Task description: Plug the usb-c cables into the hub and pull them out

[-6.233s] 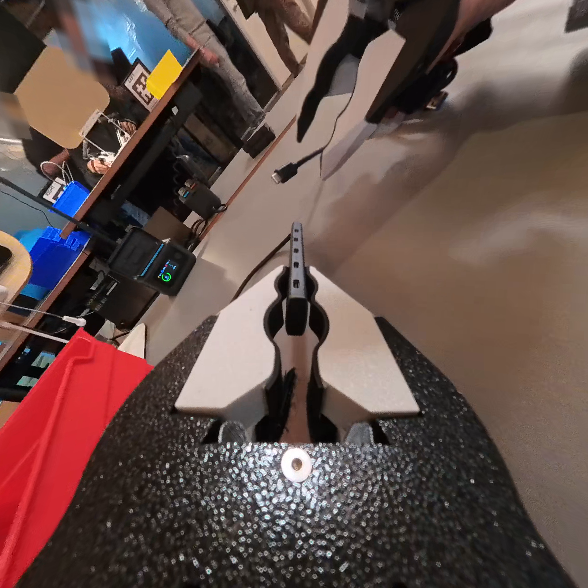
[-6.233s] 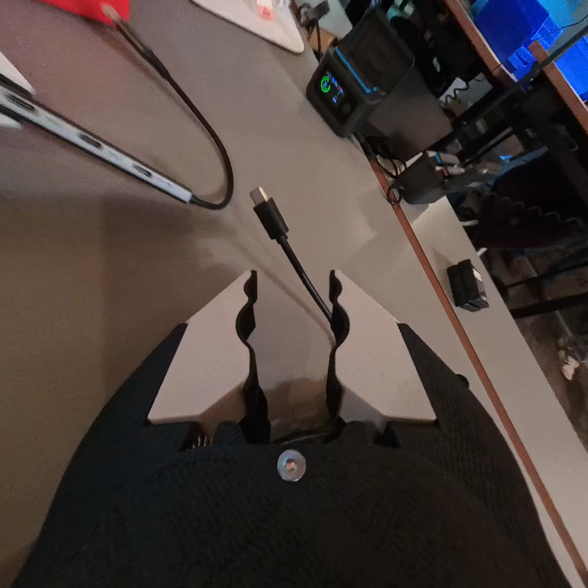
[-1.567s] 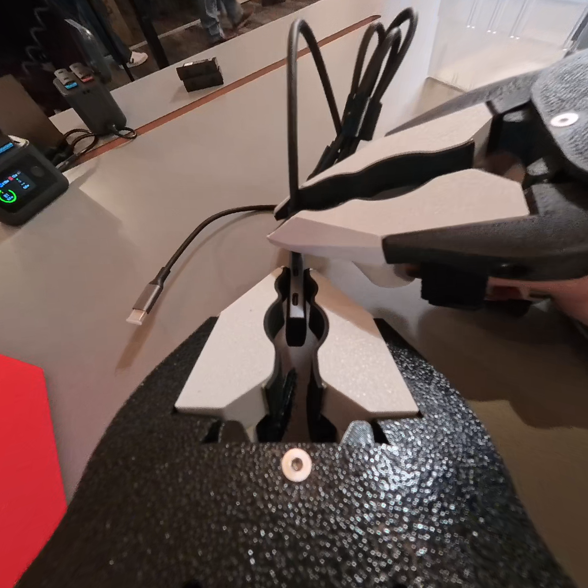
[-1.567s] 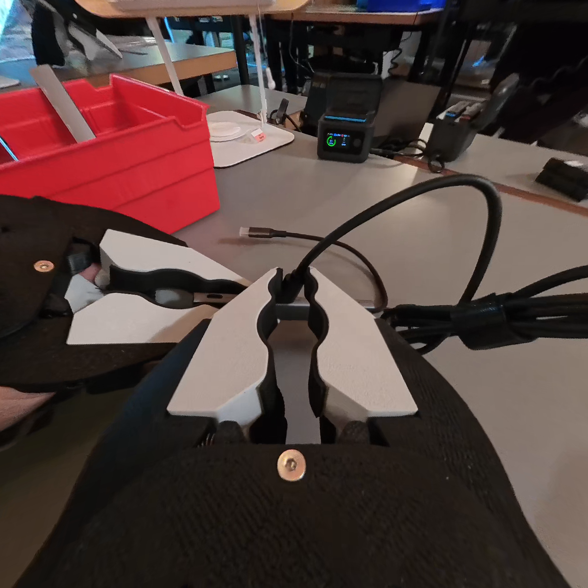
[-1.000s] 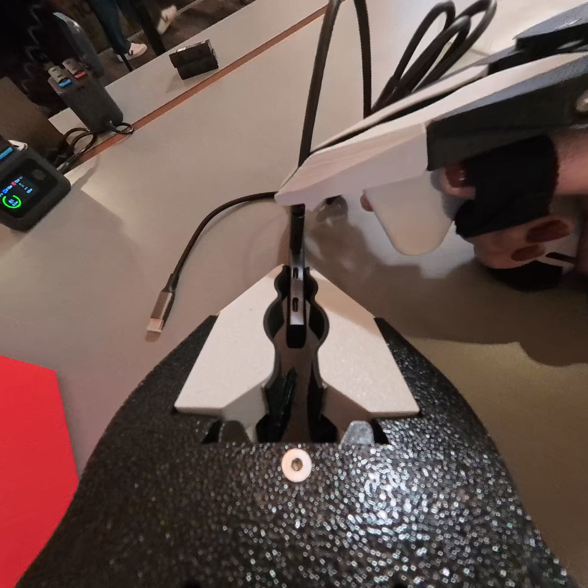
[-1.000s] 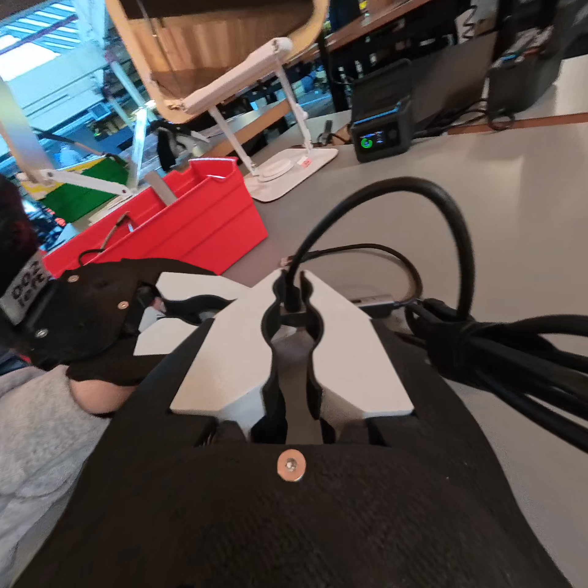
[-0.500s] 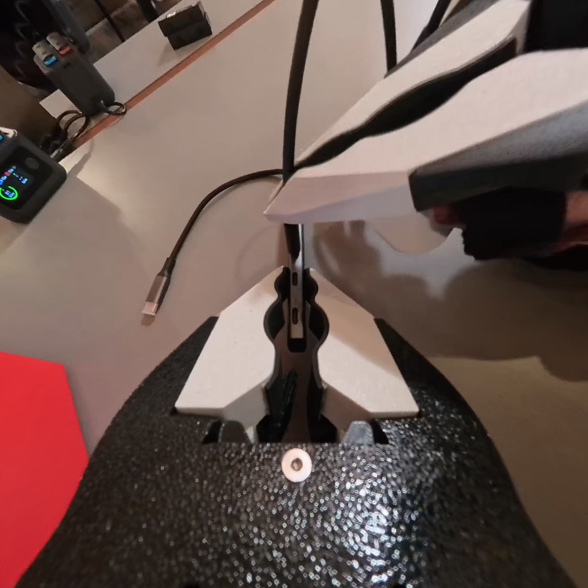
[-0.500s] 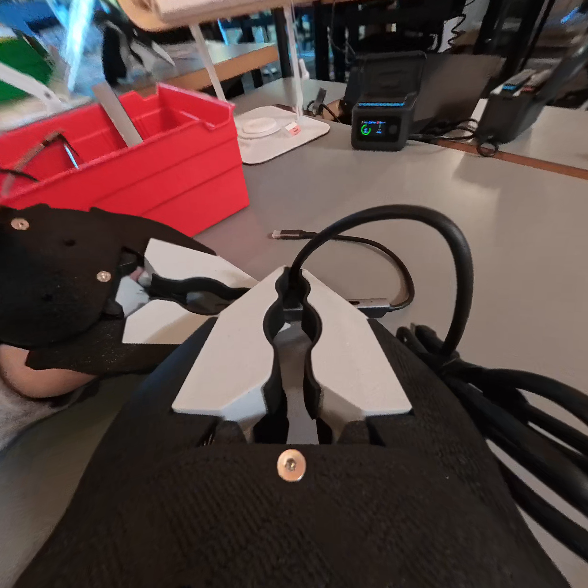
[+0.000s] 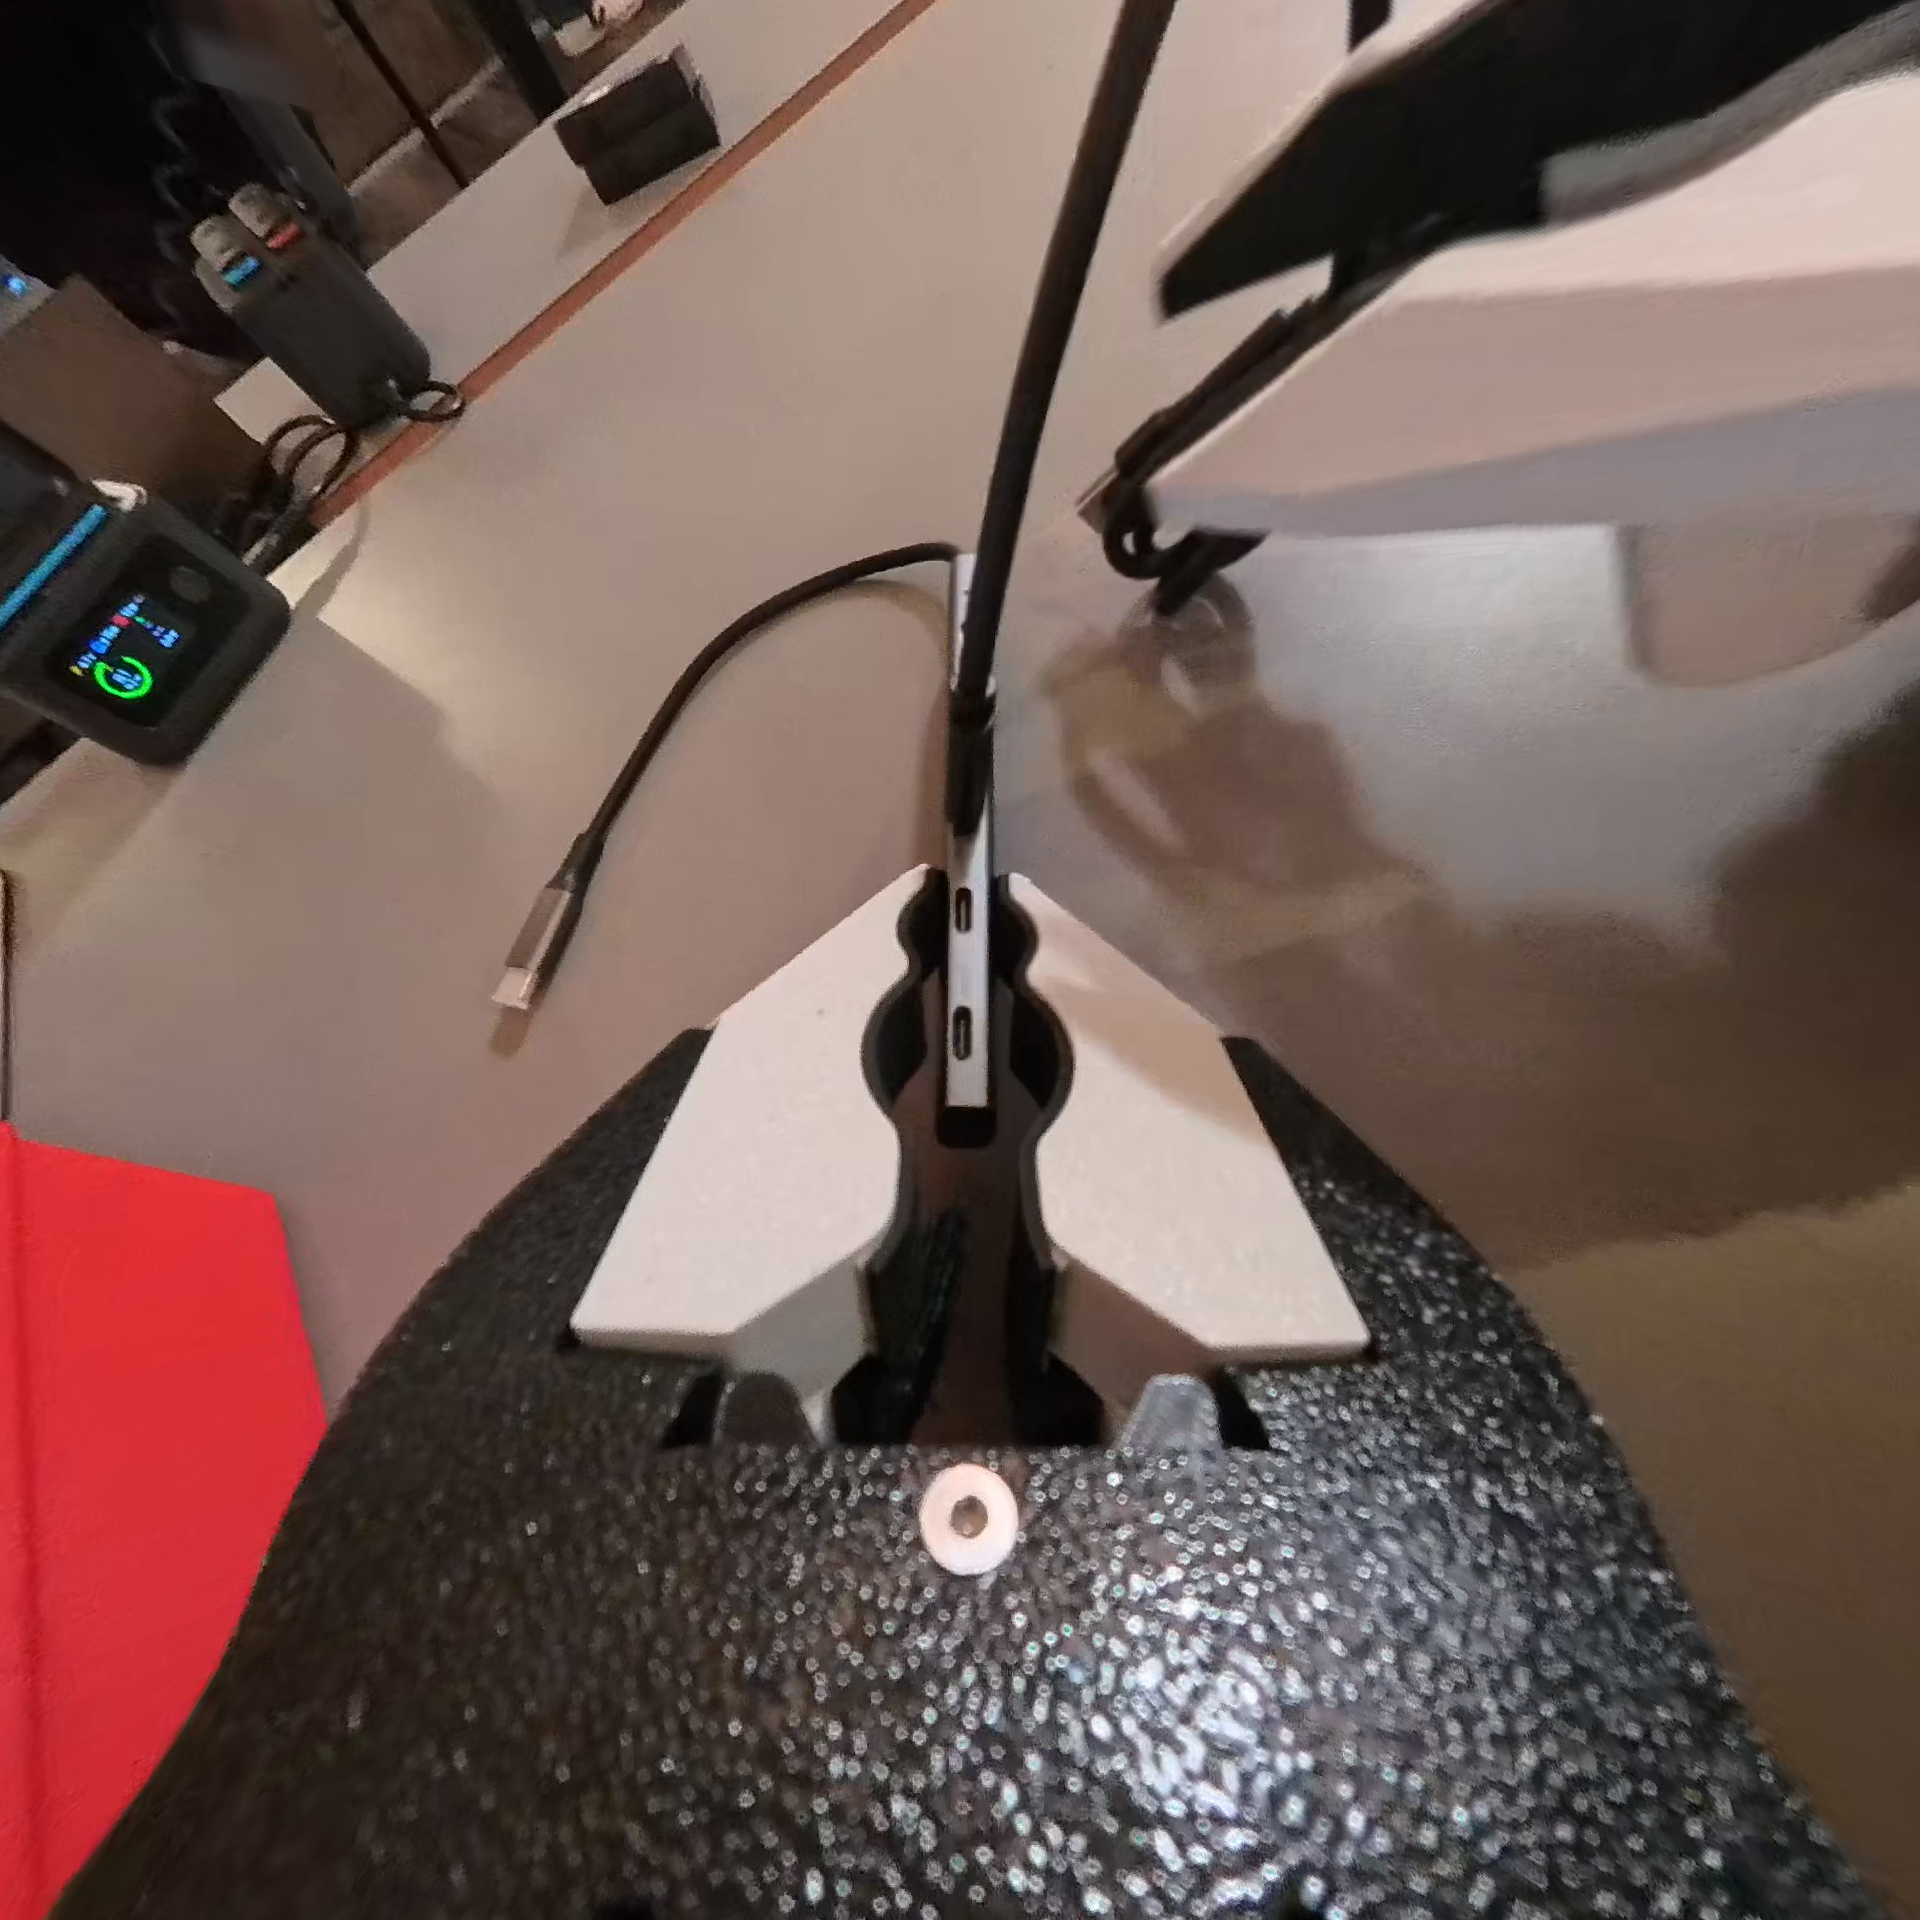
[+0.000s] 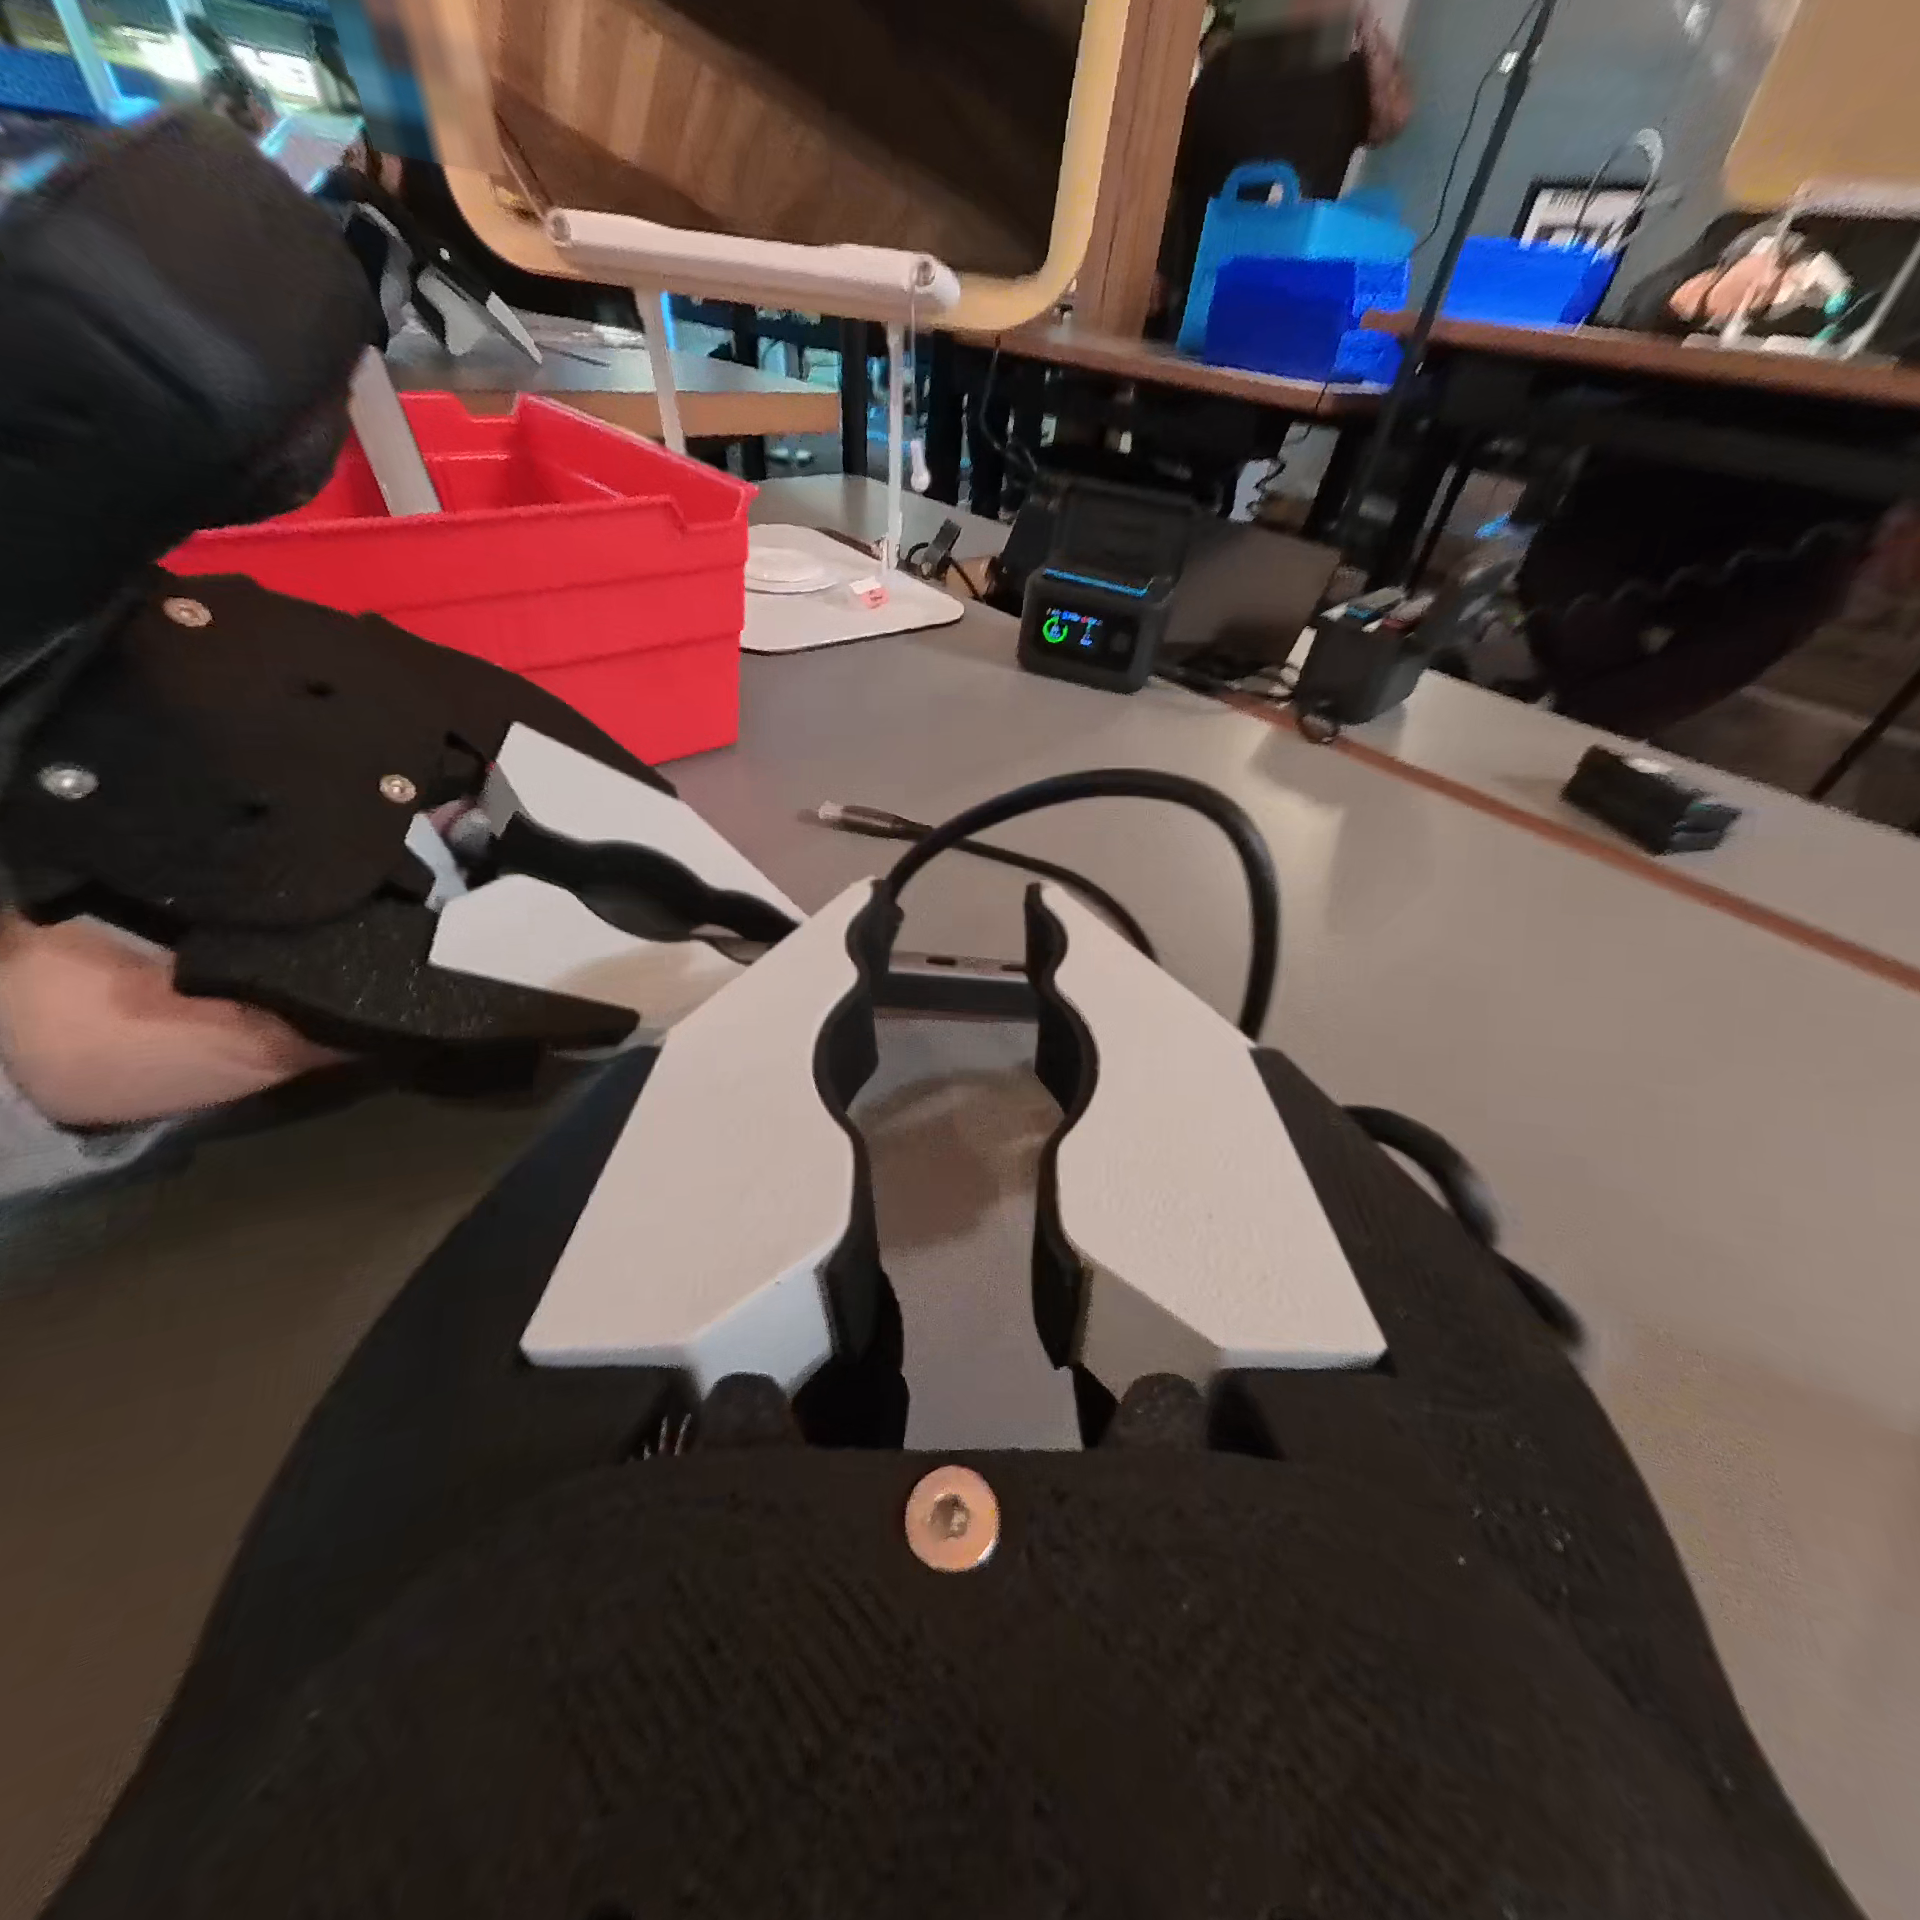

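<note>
My left gripper is shut on the slim silver hub, held edge-on with two free ports facing the camera. A black usb-c cable is plugged into the hub beyond the fingertips and rises out of the top of the view. The hub's own lead ends in a silver plug lying on the table. My right gripper is open, its fingers either side of the hub, and the black cable loops over it. The right gripper also shows in the left wrist view, up and to the right of the hub.
A red bin stands at the left, its corner also in the left wrist view. A black power unit with a lit screen and a white lamp base are farther back. A small black box lies at the right. Left tips to right tips: about 8 cm.
My right gripper has opened, let go of the black cable's plug and drawn back from the hub. The plug stays in the hub. My left gripper still holds the hub.
</note>
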The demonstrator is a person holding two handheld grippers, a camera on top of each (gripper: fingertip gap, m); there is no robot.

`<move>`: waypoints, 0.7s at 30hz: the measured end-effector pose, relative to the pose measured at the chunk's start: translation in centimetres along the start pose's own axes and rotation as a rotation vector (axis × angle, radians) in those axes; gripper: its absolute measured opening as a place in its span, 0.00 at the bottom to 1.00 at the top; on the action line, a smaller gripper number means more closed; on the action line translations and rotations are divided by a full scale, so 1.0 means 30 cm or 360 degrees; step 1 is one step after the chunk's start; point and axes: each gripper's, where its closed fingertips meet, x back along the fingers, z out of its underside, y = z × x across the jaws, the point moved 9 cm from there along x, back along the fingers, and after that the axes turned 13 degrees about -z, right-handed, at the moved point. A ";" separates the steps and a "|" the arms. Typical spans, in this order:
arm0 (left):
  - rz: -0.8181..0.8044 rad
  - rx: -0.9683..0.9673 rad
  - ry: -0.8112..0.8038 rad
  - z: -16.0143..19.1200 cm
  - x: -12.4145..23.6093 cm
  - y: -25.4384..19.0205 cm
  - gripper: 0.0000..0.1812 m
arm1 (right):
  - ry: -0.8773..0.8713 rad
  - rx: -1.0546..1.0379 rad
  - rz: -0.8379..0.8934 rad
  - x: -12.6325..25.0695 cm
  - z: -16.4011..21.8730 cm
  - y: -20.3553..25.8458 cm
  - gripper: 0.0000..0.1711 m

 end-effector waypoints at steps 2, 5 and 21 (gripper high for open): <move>-0.0033 -0.0059 -0.0034 -0.001 0.005 -0.008 0.04 | -0.0054 0.0085 0.0032 0.056 0.001 0.011 0.14; -0.0095 -0.0157 -0.0092 0.001 0.016 -0.020 0.04 | -0.0153 0.0279 0.0171 0.147 0.003 0.028 0.11; 0.0361 0.0282 -0.0419 -0.114 0.558 0.016 0.35 | -0.0293 0.0382 0.0438 0.278 0.002 0.011 0.09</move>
